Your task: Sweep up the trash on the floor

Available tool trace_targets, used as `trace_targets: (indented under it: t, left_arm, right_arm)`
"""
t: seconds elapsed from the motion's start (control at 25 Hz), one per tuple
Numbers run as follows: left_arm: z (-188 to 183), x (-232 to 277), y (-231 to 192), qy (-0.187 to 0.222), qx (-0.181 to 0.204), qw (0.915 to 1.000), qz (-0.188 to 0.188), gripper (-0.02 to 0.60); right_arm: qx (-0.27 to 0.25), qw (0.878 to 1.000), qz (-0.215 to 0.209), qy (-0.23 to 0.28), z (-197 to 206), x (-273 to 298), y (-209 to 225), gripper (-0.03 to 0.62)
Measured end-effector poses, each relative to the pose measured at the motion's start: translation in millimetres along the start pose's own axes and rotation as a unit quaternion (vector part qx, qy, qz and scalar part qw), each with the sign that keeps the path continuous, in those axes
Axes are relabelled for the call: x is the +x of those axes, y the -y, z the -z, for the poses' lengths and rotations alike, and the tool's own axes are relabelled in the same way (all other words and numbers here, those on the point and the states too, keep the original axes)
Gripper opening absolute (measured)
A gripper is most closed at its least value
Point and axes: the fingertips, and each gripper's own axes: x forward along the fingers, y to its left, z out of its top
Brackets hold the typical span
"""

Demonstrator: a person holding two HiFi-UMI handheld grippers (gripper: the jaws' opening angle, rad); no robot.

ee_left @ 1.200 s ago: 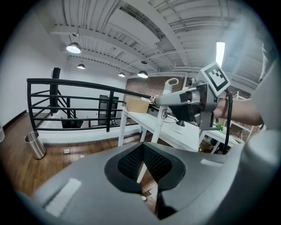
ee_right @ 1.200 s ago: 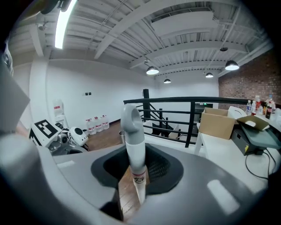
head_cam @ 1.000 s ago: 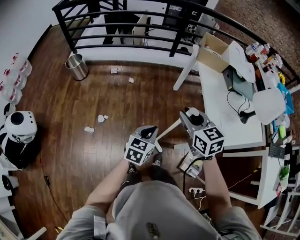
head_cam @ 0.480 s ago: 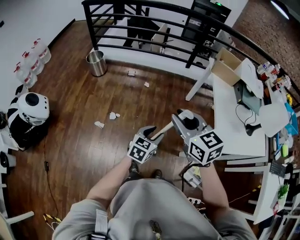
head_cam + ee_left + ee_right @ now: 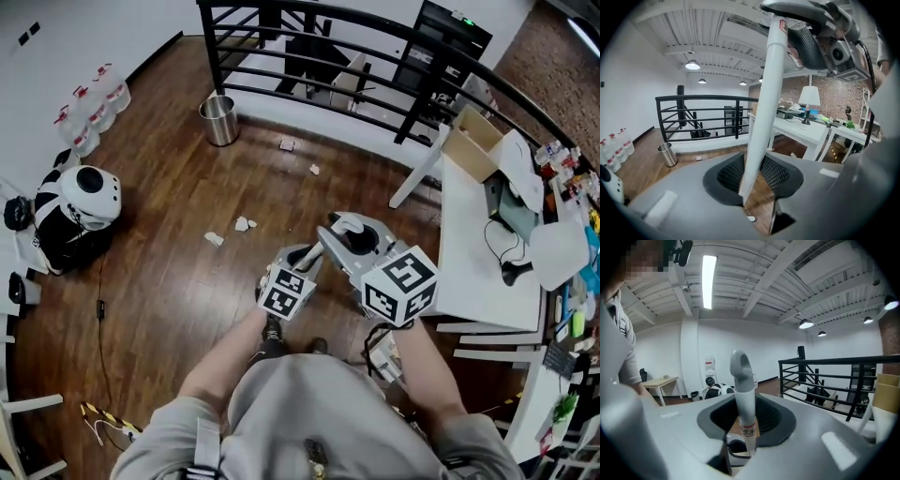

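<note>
Bare wooden floor point(image 5: 159, 281) opens left; railing point(image 5: 207, 52) on top, table point(image 5: 483, 262) right. The broom handle point(image 5: 764, 93) runs up the frame, leaning right. The right gripper point(image 5: 746, 420) pinches it; the left gripper point(image 5: 752, 176) jaws have just been closing onto it.

white handle point(image 5: 761, 108): lower end shows in no view. Right gripper view loses it below the jaws of the right gripper point(image 5: 745, 420); head view buries it under that gripper's cube and the person's torso point(image 5: 309, 412). Left gripper view: handle top is covered by the right gripper. scraps point(image 5: 242, 224) on the floor left of the handle are too small to identify. table point(image 5: 487, 272) right of the handle runs off the frame edge, its clutter point(image 5: 572, 178) unreadable. white object point(image 5: 386, 354) just right of the handle is mostly covered, can't tell what.
</note>
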Motion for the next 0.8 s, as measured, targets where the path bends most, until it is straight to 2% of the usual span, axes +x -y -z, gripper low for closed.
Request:
trace_targets:
  t: [0.28, 0.52, 0.8]
  left_arm:
    - [33, 8, 12, -0.035, -0.042, 0.9982, -0.023, 0.114]
    - [93, 28, 23, -0.085, -0.086, 0.9911, -0.056, 0.117]
    - [161, 73, 19, -0.113, -0.122, 0.9831, -0.077, 0.117]
  right_arm:
    - [0.009, 0.999, -0.042, -0.021, 32, -4, 3, 0.092]
    - [0.035, 0.994, -0.081, -0.062, 95, 2, 12, 0.092]
    - [0.053, 0.987, -0.117, -0.1, 172, 27, 39, 0.094]
